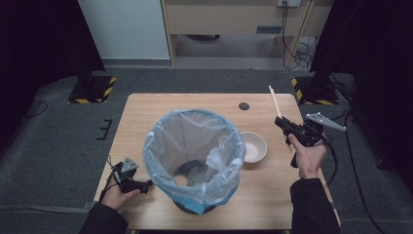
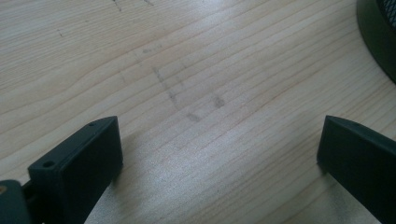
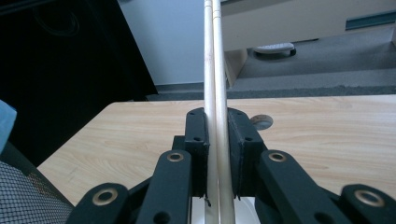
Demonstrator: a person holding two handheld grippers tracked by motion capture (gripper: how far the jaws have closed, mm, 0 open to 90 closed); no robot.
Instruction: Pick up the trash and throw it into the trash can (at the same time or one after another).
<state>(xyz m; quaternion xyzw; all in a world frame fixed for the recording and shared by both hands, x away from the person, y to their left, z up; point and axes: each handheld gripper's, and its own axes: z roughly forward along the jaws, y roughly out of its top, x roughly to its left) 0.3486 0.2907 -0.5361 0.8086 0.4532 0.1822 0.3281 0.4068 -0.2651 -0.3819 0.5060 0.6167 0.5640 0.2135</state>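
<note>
You are pinching the pair of chopsticks (image 3: 215, 93) in your right gripper (image 1: 284, 125), lifted above the table (image 1: 146, 105) beside the bowl (image 1: 254, 146); dropping them into the bagged bin (image 1: 195, 161) is remaining. Your left gripper (image 2: 219, 154) is resting spread.

A light wooden table (image 1: 146, 105) stands on grey carpet. Near its middle sits a dark mesh bin (image 1: 195, 202) lined with a pale blue plastic bag (image 1: 195, 146), and just beside the bin, toward the right, lies a small pinkish bowl (image 1: 254, 146). A round dark cable hole (image 1: 244, 106) marks the far edge of the tabletop.
</note>
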